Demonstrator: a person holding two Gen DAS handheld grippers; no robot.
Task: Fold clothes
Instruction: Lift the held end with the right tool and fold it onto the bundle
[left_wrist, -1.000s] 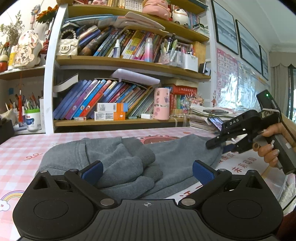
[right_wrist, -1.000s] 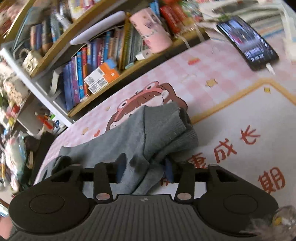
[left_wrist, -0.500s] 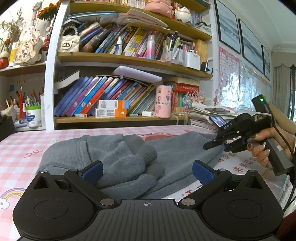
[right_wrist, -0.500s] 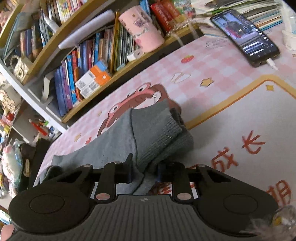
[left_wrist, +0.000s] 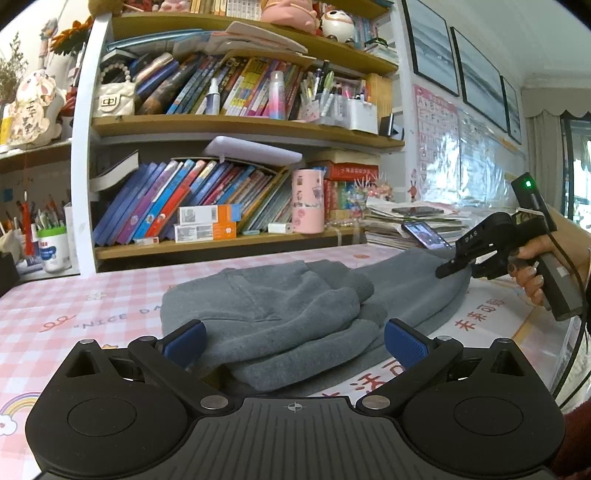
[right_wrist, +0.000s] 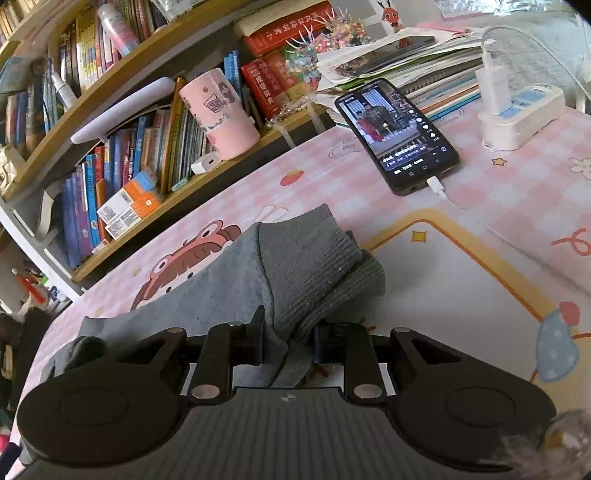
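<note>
A grey knit sweater (left_wrist: 280, 317) is spread in a loose, partly folded heap on the pink checked tablecloth (left_wrist: 55, 302), in front of the wooden bookshelf (left_wrist: 236, 125). All places below are given relative to that sweater.

The left gripper (left_wrist: 293, 341) is seen at the sweater's near edge with its jaws set wide apart; the blue pads (left_wrist: 404, 345) stand on either side of the bunched fold, and no cloth is seen pressed by them (the heap lies just beyond and between the fingertips, not gripped).

The right gripper (right_wrist: 288, 341) is closed down narrow on the sweater's ribbed end (right_wrist: 317, 269): a fold of grey fabric is pinched between its two fingers, and the ribbed band is seen rising in front of them, lifted off the tablecloth. From the left wrist view, the same gripper (left_wrist: 448, 271) is held by a hand (left_wrist: 532, 273) at the sweater's far right end; its exact contact there is hard to make out.

Beyond the sweater's ribbed end, a smartphone (right_wrist: 397, 134) with a lit screen lies on the tablecloth with a charging cable plugged in. A pink cup (right_wrist: 218, 114) stands on the bookshelf's lowest board behind the sweater.
</note>
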